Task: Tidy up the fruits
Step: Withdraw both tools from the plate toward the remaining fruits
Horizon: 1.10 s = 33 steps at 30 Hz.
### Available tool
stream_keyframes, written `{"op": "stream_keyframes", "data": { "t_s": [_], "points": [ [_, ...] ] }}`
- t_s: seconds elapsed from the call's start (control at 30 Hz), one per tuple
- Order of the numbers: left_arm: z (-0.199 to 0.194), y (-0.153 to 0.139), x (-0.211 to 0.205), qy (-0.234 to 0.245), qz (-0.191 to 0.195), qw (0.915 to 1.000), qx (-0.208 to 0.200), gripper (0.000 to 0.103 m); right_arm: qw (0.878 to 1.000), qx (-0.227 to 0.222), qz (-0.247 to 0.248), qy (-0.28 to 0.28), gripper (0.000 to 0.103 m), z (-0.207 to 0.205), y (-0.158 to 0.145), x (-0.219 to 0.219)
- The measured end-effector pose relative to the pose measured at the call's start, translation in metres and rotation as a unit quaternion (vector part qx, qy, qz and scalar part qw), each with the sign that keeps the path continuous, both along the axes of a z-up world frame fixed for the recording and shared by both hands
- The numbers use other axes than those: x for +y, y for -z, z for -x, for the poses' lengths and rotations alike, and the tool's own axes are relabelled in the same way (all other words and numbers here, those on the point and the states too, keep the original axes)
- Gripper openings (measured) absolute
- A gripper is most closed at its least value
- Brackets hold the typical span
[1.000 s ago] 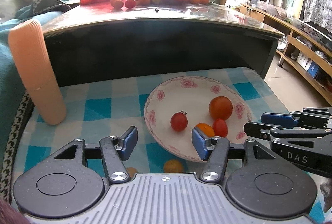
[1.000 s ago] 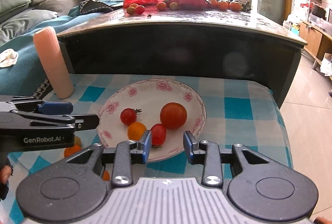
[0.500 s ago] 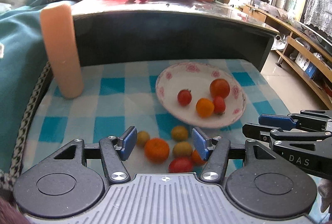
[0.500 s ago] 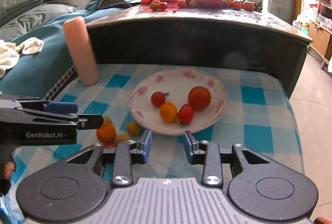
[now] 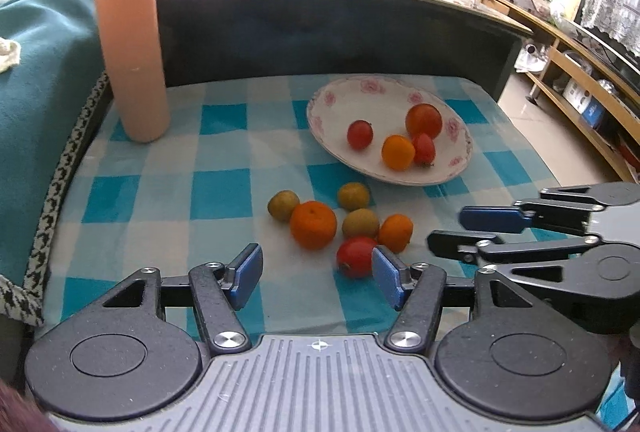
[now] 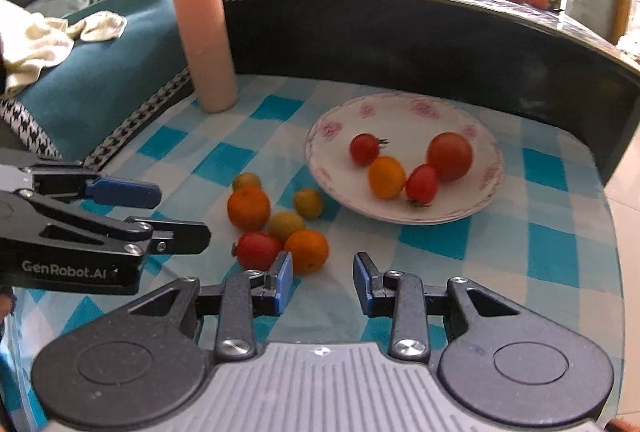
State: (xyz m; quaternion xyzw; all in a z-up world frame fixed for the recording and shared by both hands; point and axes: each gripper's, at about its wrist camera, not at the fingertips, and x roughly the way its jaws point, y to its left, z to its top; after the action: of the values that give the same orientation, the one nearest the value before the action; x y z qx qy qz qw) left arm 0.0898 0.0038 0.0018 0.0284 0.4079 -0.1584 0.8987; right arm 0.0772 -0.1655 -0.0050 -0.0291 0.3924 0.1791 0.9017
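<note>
A white flowered plate (image 5: 460, 136) (image 6: 488, 168) on the blue checked cloth holds a large tomato (image 5: 423, 121) (image 6: 449, 151), two small red tomatoes and an orange fruit (image 5: 397, 152) (image 6: 386, 172). In front of the plate lies a loose cluster on the cloth: a big orange (image 5: 313, 225) (image 6: 248, 207), a smaller orange (image 5: 395, 233) (image 6: 306, 251), a red tomato (image 5: 356, 257) (image 6: 258, 250) and three yellowish-green fruits. My left gripper (image 5: 318, 278) is open just short of the cluster, empty. My right gripper (image 6: 322, 282) is open and empty, right of the cluster.
A tall peach cylinder (image 5: 132, 56) (image 6: 206, 42) stands at the cloth's back left. A dark raised table (image 5: 340, 16) with more fruit and a red bag rises behind the plate. Teal sofa covers lie to the left, wooden shelves (image 5: 580, 80) to the right.
Both grippers have drawn back and upward from the plate, bringing the loose fruit cluster on the cloth into view. Both stay open and empty.
</note>
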Motion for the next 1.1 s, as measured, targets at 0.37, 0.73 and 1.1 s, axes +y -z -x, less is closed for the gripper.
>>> {"op": "stream_keyframes", "data": {
  "t_s": [0.37, 0.73, 1.1],
  "points": [
    [-0.001, 0.012, -0.001, 0.033, -0.009, 0.9993, 0.017, 0.07, 0.999, 0.021, 0.01, -0.035, 0.049, -0.018, 0.022, 0.015],
    [-0.006, 0.019, 0.001, 0.044, -0.005, 0.9984, 0.035, 0.07, 0.999, 0.026, -0.029, -0.029, 0.049, -0.037, 0.03, 0.014],
    [-0.007, 0.025, 0.001, 0.054, -0.001, 0.9975, 0.045, 0.071, 0.996, 0.066, -0.063, -0.016, 0.046, -0.043, 0.03, 0.008]
  ]
}}
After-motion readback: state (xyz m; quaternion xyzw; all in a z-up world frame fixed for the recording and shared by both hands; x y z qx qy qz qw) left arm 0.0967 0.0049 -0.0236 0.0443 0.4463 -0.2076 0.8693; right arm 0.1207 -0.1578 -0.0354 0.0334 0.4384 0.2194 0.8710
